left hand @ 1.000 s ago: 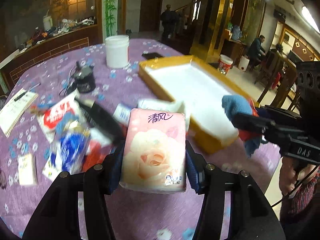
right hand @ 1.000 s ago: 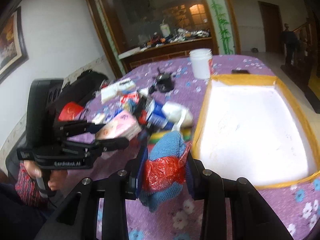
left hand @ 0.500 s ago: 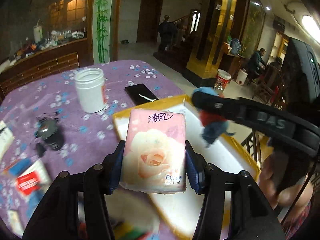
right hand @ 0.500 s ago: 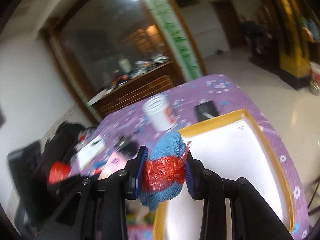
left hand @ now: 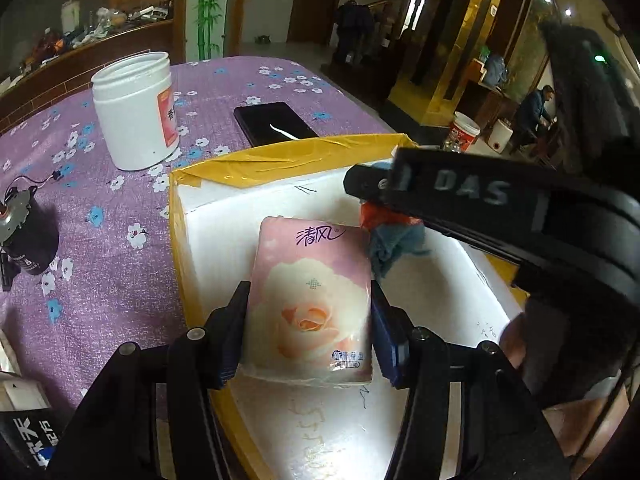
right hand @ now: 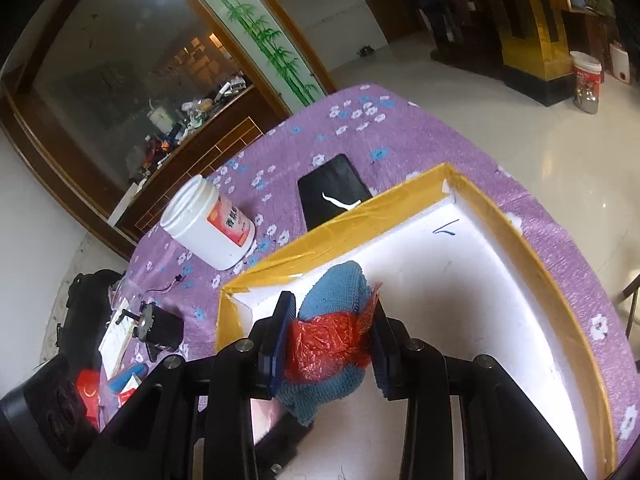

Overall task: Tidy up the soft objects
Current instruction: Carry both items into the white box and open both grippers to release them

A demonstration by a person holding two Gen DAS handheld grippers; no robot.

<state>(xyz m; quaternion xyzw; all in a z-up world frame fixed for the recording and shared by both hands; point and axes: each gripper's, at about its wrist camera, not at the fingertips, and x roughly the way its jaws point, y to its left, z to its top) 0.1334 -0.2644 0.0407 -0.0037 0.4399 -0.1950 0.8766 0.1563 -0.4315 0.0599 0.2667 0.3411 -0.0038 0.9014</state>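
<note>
My left gripper [left hand: 308, 340] is shut on a pink tissue pack [left hand: 310, 300] with a rose print, held above the white box with a yellow taped rim [left hand: 280, 156]. My right gripper [right hand: 328, 344] is shut on a blue knitted cloth [right hand: 332, 292] wrapped in a red plastic band [right hand: 324, 344], also above the box [right hand: 332, 232]. In the left wrist view the right gripper's body crosses from the right, with the blue cloth [left hand: 392, 244] hanging just beyond the tissue pack. A bit of the pink pack [right hand: 264, 416] shows under the right gripper.
A white jar [left hand: 134, 112] and a black phone [left hand: 276, 124] sit on the purple flowered tablecloth [left hand: 100, 240] behind the box. A small black motor [left hand: 24, 236] lies left. Packets and a black bag [right hand: 84, 308] lie at the table's left side.
Both grippers have carried their objects from the cluttered left part of the table to over the white box, and now sit lower and closer to its inside.
</note>
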